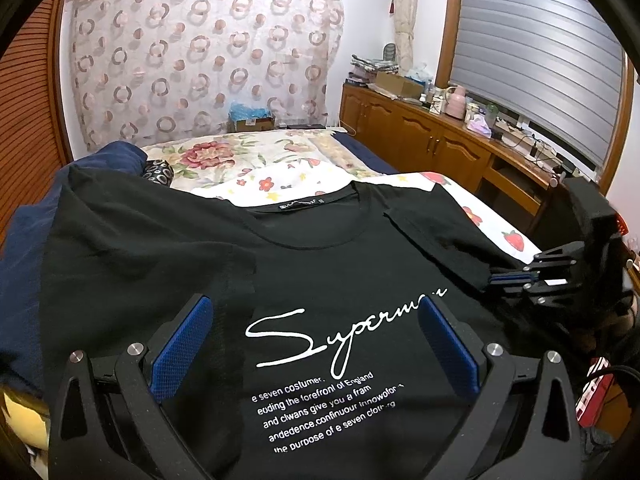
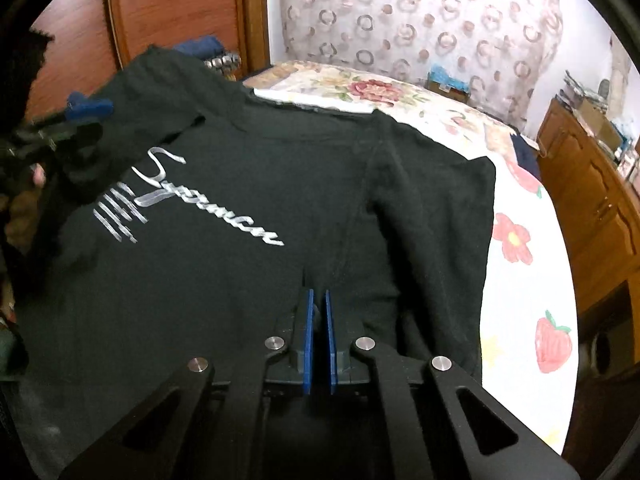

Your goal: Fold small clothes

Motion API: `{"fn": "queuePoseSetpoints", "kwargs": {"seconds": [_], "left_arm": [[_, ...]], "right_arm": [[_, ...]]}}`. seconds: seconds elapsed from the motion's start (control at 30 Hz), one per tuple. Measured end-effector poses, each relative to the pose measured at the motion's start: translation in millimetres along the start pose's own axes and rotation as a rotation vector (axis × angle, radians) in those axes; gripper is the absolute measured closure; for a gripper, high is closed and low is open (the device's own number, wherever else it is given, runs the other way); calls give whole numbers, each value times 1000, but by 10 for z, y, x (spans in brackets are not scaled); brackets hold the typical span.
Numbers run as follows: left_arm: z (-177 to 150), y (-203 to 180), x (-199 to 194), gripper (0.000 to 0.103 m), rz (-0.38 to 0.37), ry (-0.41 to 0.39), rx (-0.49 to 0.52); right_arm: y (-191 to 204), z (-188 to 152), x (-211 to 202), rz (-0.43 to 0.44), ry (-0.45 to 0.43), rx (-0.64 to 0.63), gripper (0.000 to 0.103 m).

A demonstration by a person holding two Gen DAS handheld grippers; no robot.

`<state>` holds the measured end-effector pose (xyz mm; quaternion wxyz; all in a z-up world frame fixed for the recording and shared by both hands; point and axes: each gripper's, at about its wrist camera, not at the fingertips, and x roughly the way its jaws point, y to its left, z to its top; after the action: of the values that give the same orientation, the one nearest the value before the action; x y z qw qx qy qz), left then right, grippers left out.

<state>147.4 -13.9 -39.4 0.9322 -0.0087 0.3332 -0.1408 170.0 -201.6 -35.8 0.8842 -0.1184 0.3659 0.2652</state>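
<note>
Your left gripper (image 1: pixel 316 344) hangs spread wide over the printed chest of the black T-shirt (image 1: pixel 320 256), which lies flat on the bed (image 1: pixel 492 220). Your right gripper (image 2: pixel 319 300) is pressed together, pinching the shirt's right-side fabric.

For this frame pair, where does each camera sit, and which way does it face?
Left wrist: on the left gripper, jaws wide open, looking down over the black T-shirt toward the curtain; the right gripper shows at the right edge.
Right wrist: on the right gripper, shut on a fold of the T-shirt; the left gripper shows far left.
Shared: T-shirt, floral bedspread, curtain.
</note>
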Motion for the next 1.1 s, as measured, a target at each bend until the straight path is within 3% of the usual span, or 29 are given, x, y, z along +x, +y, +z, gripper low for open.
{"fn": "queuePoseSetpoints", "kwargs": {"seconds": [0.2,0.43,0.57,0.7,0.8,1.1], "left_arm": [[-2,26,-25,0,7,-9,-6],[10,36,-30,0,21,-16,-10],[18,43,-26,0,27,-16,-9],[38,46,-23,0,31,-21,-15],[42,54,-22,0,36,-20,-8],[142,178,-50,0,61,-33,-11]], "right_arm": [[-13,-95,-138,124,-3,20,98],[-66,-93,-121,162,1,32,97],[-101,-16,-110,122,-14,29,88],[-81,167,-12,92,-39,-2,87],[-40,328,200,72,-43,-18,74],[-131,586,829,-31,21,-17,73]]}}
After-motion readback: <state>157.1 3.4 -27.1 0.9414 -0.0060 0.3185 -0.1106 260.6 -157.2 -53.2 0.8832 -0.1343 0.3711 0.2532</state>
